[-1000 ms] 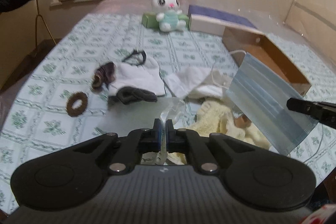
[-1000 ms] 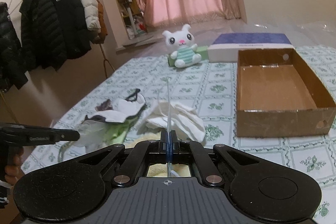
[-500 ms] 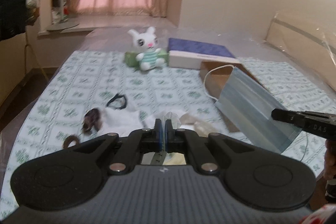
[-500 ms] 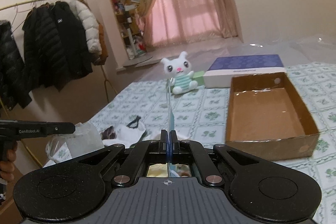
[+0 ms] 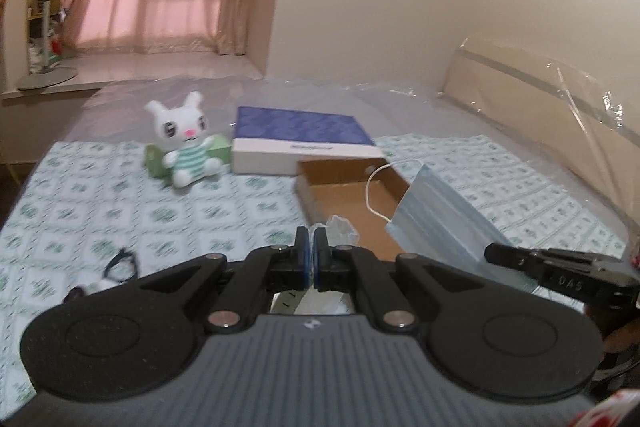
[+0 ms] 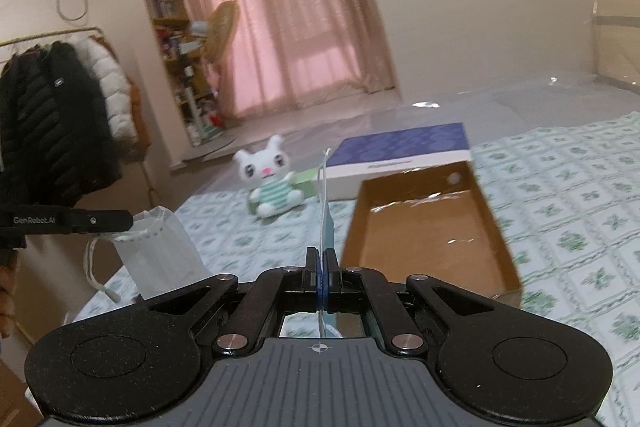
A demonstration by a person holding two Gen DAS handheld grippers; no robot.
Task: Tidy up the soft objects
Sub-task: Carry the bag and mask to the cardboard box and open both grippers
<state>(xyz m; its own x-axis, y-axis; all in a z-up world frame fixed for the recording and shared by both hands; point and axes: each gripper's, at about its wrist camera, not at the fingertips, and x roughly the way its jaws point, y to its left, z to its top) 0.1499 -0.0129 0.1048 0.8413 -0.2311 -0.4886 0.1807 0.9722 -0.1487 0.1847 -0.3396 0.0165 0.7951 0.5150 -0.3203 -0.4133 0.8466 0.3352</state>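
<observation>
Left gripper (image 5: 311,241) pinched a clear plastic bag (image 6: 160,251), right gripper (image 6: 321,259) pinched a blue face mask (image 5: 444,227) hanging over the cardboard box (image 6: 432,227), bunny plush (image 5: 186,143) behind

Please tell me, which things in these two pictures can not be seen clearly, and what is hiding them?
- Left wrist view: the clothes on the bed are mostly hidden behind the left tongs; only a black loop shows, blurred.
- Left wrist view: the right tongs cover the lower corner of the blue mask.
- Right wrist view: that mask is edge-on, a thin line only.
- Right wrist view: the clear bag is partly hidden by the tongs' body; its contents cannot be made out.
</observation>
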